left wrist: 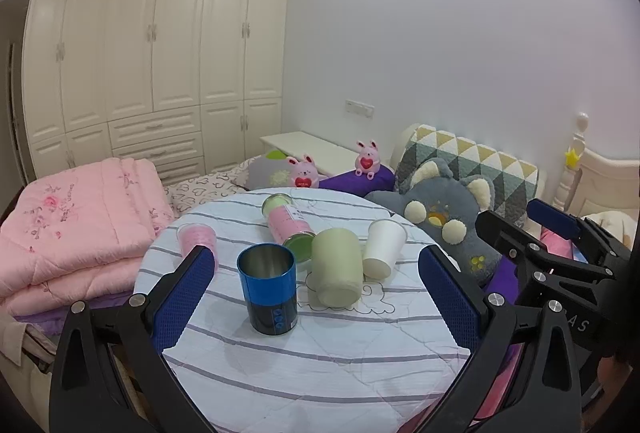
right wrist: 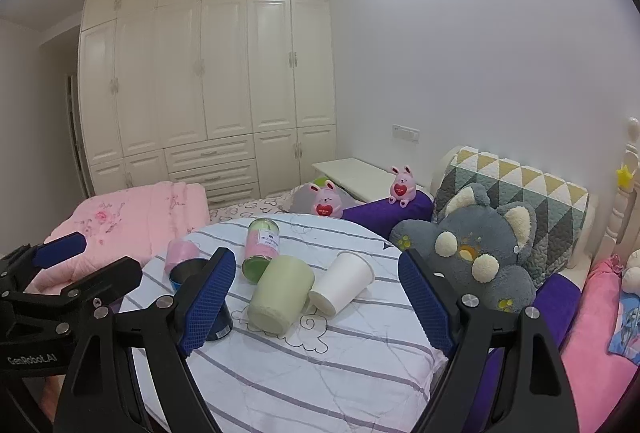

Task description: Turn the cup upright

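On the round striped table (left wrist: 320,365) a blue metal cup (left wrist: 267,289) stands upright, mouth up. A pale green cup (left wrist: 335,270) lies on its side, base toward me. A white paper cup (left wrist: 382,247) lies tilted beside it. A pink and green canister (left wrist: 287,224) lies on its side behind them. A pink cup (left wrist: 197,239) stands upside down at the left. My left gripper (left wrist: 316,297) is open and empty, its fingers either side of the blue and green cups. My right gripper (right wrist: 316,301) is open and empty, framing the green cup (right wrist: 282,293) and white cup (right wrist: 342,287).
A grey plush cat (left wrist: 444,221) leans at the table's right edge. A folded pink quilt (left wrist: 76,221) lies at the left. Two pink bunny toys (left wrist: 306,173) sit behind the table. A wardrobe and a white wall stand beyond.
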`<state>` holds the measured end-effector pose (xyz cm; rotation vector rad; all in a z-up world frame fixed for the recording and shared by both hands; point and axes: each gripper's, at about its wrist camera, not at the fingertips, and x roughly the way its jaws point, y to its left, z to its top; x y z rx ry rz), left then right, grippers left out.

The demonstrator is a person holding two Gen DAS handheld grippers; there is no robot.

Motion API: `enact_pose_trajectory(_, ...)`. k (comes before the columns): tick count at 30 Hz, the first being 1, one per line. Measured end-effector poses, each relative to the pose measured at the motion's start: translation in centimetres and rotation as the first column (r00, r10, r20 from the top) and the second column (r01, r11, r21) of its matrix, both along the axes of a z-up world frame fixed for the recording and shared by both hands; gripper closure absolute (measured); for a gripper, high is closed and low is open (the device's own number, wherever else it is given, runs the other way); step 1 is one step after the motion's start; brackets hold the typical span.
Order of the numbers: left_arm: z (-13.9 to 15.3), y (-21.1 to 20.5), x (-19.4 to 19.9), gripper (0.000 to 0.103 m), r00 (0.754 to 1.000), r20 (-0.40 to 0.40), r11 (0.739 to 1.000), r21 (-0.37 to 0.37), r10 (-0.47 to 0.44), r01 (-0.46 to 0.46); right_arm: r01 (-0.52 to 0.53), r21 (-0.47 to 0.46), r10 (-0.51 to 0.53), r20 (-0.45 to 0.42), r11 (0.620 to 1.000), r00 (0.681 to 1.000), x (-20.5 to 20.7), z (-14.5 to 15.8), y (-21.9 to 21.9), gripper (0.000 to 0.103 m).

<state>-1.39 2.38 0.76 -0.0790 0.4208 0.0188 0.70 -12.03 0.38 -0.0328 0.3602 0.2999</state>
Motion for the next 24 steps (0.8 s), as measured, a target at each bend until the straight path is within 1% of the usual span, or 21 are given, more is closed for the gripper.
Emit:
enact_pose_trajectory(5, -0.1, 0.0, -0.1, 0.0, 1.0, 0.003, 1.0, 0.014, 0.006, -0.006, -0.007, -0.002, 0.007, 0.008, 1.0, 1.0, -0.2, -0.1, 0.2, 0.018)
enact_pose_trajectory(11, -0.3, 0.0, -0.1, 0.0, 1.0, 0.001, 1.0, 0.025, 0.013, -0.013, -0.013, -0.001, 0.013, -0.002, 1.0, 1.0, 0.1, -0.3, 0.3, 0.018)
enact_pose_trajectory(24, -1.0, 0.2, 0.9, 0.0, 0.999, -0.034, 0.999, 0.037, 0.021, -0.02, -0.016, -0.005, 0.016, -0.036, 1.0, 0.999, 1.0, -0.8, 0.7, 0.018)
